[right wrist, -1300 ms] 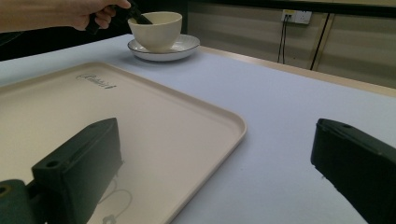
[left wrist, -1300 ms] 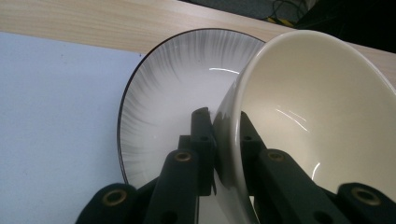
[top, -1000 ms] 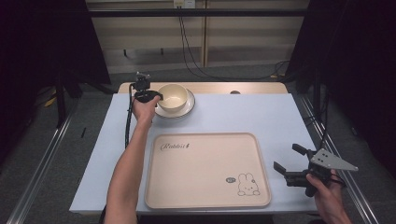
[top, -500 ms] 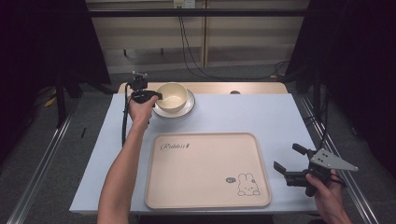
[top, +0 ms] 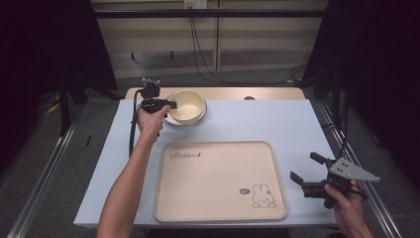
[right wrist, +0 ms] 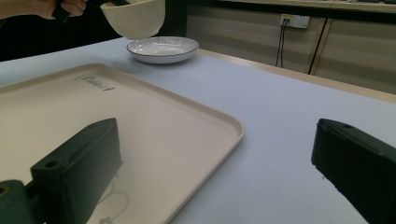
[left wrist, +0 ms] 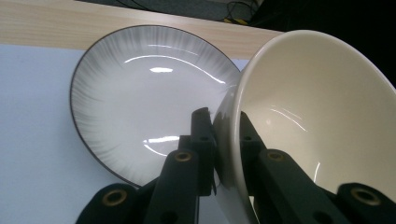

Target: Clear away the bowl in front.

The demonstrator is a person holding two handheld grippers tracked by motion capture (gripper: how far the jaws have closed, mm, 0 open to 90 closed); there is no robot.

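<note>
One rigid, glossy cream bowl [left wrist: 308, 121], fragile and slippery, hangs tilted in my left gripper [left wrist: 223, 126], clamped by its rim just above the plate [left wrist: 149, 98], so I grip the wall deep; right gripper [top: 308, 172] gapes, holding nothing.

In the left gripper view the cream bowl [left wrist: 317, 126] runs off the right and bottom edges and covers the right part of the grey plate [left wrist: 140, 107]. In the high view, the bowl hides most of that plate. The right gripper view cuts the bowl's top, and the tray's [right wrist: 140, 126] lettering is too blurred to read.
</note>
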